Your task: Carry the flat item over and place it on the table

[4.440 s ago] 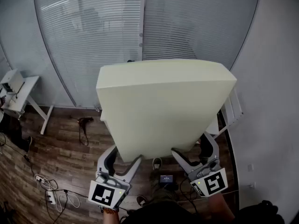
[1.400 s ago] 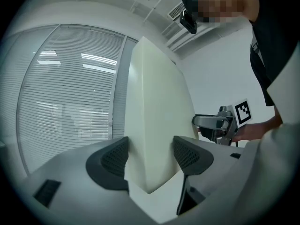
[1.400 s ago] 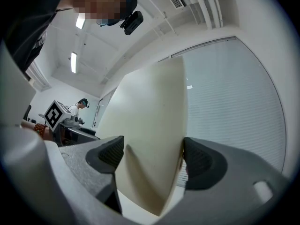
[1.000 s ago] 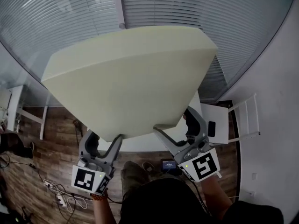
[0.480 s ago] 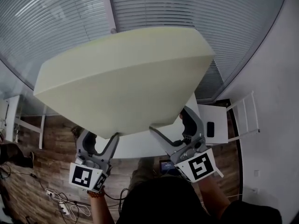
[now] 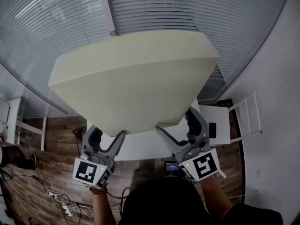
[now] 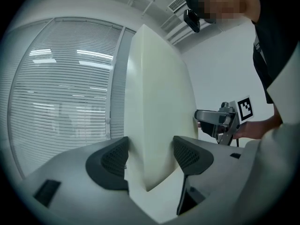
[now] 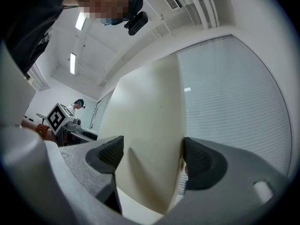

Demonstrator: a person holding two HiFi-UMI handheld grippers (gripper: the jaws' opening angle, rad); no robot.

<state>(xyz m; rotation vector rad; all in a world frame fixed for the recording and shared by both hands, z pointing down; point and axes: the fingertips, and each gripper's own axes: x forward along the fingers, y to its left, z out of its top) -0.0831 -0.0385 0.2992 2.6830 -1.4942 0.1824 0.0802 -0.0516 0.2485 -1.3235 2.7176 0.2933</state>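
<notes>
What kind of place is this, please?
Probably an office or lab: long horizontal blinds, a white table below the held foam slab, a power strip on wood-pattern floor.

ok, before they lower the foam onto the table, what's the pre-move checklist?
1. Left gripper grip on the foam slab: ok, fingers press on both faces near its lower edge.
2. Right gripper grip: ok, clamped the same way.
3. Slab over the white table: ok, the tabletop shows under its near edge.
4. Landing area free: cannot tell, the slab hides most of the tabletop.
5. Slab flat for set-down: not ok, it rises tilted from the grippers.
</notes>
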